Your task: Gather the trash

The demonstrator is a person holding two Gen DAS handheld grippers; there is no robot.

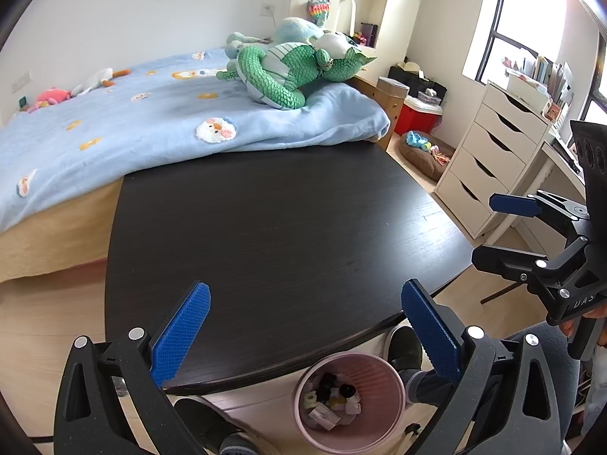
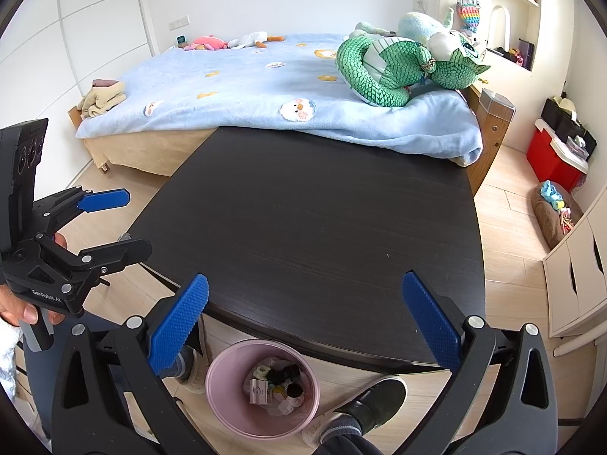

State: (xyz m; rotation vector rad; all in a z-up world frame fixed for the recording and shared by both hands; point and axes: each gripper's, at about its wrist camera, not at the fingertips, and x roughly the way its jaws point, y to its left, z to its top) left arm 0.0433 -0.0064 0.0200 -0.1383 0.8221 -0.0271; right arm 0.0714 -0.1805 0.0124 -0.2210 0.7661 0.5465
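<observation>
Pink bin (image 1: pixel 351 398) on the floor under the desk's near edge, holding the trash (image 1: pixel 334 398) (small wrappers, dark bits) | left claw (image 1: pixel 303 337) and right claw (image 2: pixel 303 331) both spread wide, grasping nothing | dark desk (image 1: pixel 284 220) | blue-blanketed bed (image 1: pixel 114 113) beyond

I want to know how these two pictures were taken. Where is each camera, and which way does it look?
Left wrist: rides the left gripper, looking forward over the dark table toward the bed; the right gripper, a hand and shoes show.
Right wrist: rides the right gripper, facing the same way; the left gripper, a hand and shoes show.
Both share the table, the bed, the green dragon toy and the pink bin holding trash.
</observation>
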